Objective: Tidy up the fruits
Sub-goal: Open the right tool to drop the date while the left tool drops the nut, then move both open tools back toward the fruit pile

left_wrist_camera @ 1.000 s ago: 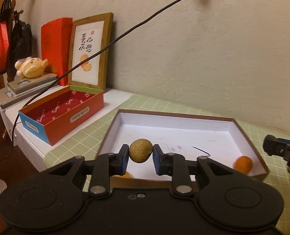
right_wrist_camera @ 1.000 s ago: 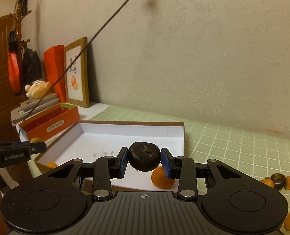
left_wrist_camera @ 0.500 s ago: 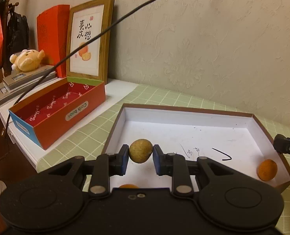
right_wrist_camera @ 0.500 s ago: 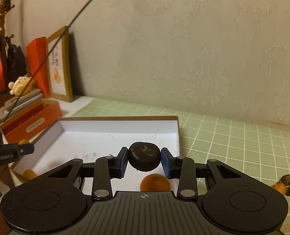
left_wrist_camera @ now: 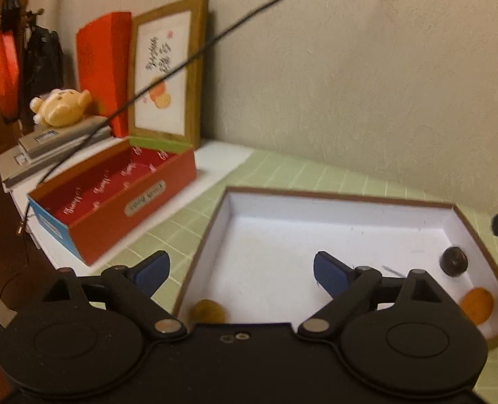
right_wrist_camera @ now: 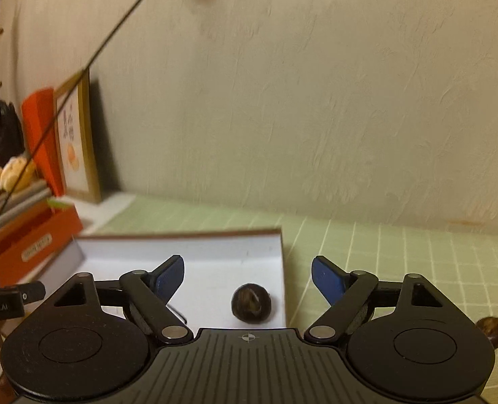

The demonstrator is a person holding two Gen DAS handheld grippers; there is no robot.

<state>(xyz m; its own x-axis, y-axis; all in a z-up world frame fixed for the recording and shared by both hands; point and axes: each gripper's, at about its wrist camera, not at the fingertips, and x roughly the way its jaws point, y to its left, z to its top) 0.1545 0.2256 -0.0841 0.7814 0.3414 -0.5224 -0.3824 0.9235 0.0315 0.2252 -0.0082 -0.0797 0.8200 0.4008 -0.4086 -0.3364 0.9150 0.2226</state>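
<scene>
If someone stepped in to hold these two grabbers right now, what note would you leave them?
Left gripper: jaws opening, nothing between them. The tan round fruit lies in the white tray, near corner.
Right gripper: jaws opening, nothing gripped. The dark fruit lies in the tray below it, by the right wall.
An orange fruit is also in the tray.
Done: three fruits in the tray.
Left: a few loose fruits remain on the green checked mat, right of the tray.

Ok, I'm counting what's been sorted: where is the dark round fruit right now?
The dark round fruit lies inside the white box, near its right wall in the right wrist view; the left wrist view shows it just beyond the orange fruit.
</scene>
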